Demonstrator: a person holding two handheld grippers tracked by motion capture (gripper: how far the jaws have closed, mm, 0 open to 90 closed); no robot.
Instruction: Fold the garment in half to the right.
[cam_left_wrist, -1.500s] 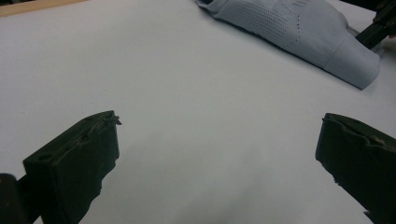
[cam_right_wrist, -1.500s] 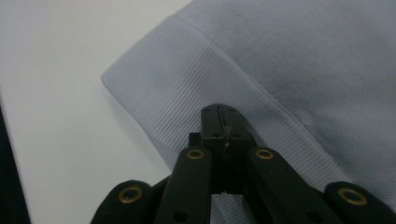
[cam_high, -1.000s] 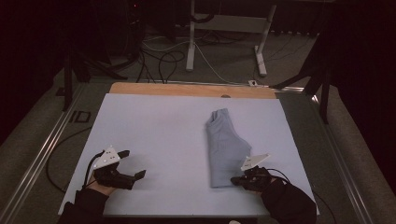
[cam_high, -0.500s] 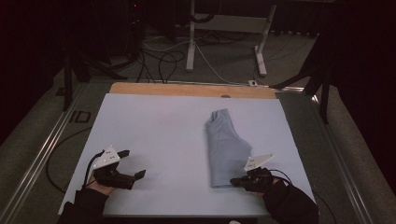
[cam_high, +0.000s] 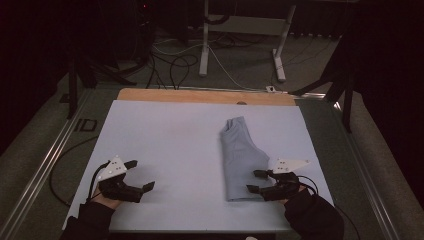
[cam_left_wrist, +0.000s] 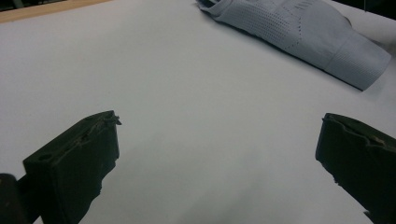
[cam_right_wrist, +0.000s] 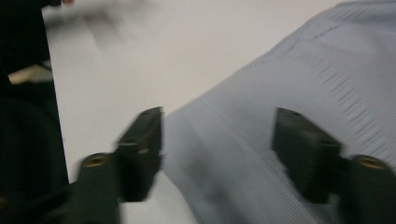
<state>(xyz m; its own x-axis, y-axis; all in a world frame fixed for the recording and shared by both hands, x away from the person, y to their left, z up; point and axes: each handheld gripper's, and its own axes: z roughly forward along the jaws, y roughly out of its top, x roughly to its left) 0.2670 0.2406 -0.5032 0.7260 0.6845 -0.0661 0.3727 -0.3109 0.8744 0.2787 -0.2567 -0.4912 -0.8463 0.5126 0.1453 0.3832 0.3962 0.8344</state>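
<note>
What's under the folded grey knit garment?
The folded grey knit garment lies flat on the pale blue table cover, which shows all around it. Whatever sits beneath the folds or between its layers is covered, so I cannot tell.

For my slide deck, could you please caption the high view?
Folded grey garment on a white table, open right gripper at its near edge, left gripper open apart.

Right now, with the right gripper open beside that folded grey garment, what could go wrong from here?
1. The right gripper, whose jaws have just been opening, sits at the near edge of the folded grey garment; brushing it could undo the fold.
2. The garment's near end lies fairly close to the front edge of the table; a tug might drag it off.
3. The left gripper is open and far away, so it may not steady the cloth.
</note>
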